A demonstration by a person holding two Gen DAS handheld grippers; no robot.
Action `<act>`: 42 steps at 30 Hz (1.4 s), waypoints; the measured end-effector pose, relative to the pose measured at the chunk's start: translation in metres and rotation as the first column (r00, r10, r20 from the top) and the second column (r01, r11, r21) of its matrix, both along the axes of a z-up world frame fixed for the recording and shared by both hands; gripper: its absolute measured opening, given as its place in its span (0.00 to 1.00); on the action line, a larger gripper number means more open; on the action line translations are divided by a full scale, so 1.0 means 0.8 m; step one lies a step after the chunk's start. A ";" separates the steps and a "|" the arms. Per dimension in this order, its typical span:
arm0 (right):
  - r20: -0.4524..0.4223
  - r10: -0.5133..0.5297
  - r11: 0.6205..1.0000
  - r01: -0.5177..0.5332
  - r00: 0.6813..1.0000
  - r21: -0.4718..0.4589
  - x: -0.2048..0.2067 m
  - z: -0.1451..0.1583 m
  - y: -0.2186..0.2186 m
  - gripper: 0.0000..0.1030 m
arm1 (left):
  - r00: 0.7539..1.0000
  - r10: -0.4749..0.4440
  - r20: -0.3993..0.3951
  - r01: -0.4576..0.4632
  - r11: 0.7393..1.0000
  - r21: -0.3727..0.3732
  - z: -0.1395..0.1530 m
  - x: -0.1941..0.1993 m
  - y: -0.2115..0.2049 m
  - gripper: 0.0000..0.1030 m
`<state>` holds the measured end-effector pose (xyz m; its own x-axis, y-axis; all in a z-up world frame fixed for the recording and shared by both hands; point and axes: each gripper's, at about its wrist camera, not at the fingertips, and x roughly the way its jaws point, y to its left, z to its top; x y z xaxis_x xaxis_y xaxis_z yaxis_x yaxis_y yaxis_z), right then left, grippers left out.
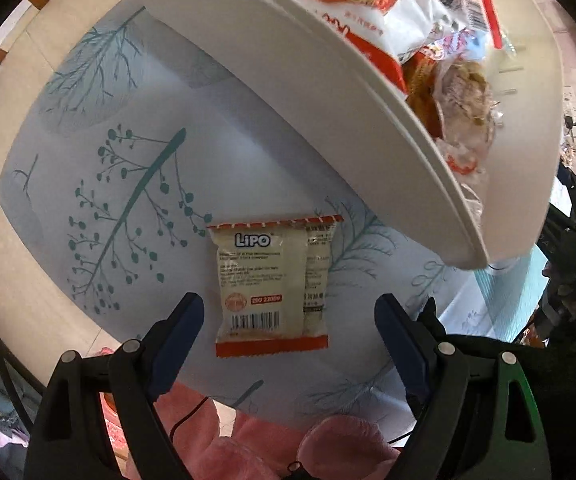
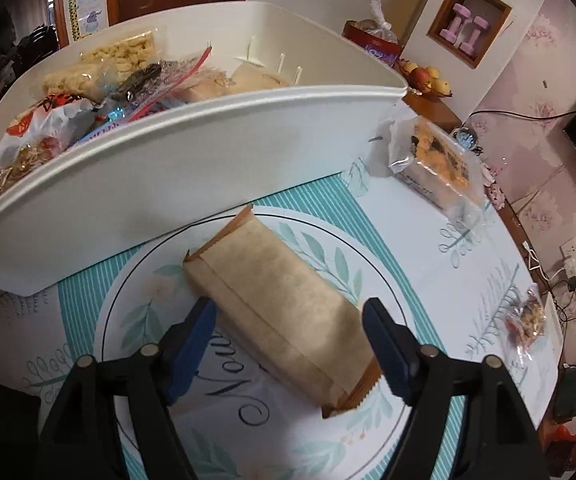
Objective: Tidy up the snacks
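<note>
The white bin (image 2: 191,160) stands on the counter (image 2: 468,280), already heaped with snack bags, its near wall just beyond both grippers.

In the right wrist view the brown paper packet (image 2: 283,304) lies flat on the counter's printed cloth, its long axis running from far left to near right. It sits slantwise between the fingers of the right gripper (image 2: 288,320), which stand released on either side without pressing it.

In the left wrist view the small Lipo packet (image 1: 271,288) lies flat with its long axis pointing away from the left gripper (image 1: 288,312). Those fingers also stand released, straddling its near half.

Each hand seems equally near its own packet. Farther right lie a clear-wrapped cracker pack (image 2: 436,164) and a small nut bag (image 2: 526,324), well apart. Only the bin's wall would need clearing.
</note>
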<state>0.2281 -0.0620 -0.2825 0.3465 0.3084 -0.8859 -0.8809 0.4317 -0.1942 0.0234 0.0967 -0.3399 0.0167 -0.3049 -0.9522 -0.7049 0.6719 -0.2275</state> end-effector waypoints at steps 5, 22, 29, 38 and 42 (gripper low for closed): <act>-0.048 -0.001 1.000 0.002 0.999 0.012 0.011 -0.007 0.002 0.82 | 1.000 0.022 -0.021 -0.022 1.000 0.001 -0.011 0.011 -0.002 0.84; -0.180 -0.109 0.992 0.119 0.978 0.041 0.032 -0.010 -0.005 0.64 | 0.991 0.104 -0.087 -0.102 0.994 0.031 -0.033 0.007 -0.002 0.55; -0.230 -0.172 0.981 0.189 0.958 0.053 0.019 -0.007 -0.029 0.63 | 0.989 0.118 -0.088 -0.113 0.992 0.058 -0.028 -0.003 0.000 0.44; -0.315 -0.288 0.937 0.334 0.905 0.103 0.004 0.011 -0.063 0.58 | 0.992 0.055 -0.110 -0.047 0.997 0.067 -0.014 0.006 0.000 0.43; -0.337 -0.313 0.921 0.370 0.888 0.123 -0.008 0.019 -0.070 0.58 | 0.992 0.020 -0.127 -0.013 0.998 0.057 -0.002 0.008 0.002 0.43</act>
<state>0.2218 -0.1181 -0.2671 0.1814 0.3826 -0.9059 -0.6753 0.7182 0.1681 0.0302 0.0984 -0.3415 -0.1015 -0.2522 -0.9623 -0.7369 0.6690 -0.0975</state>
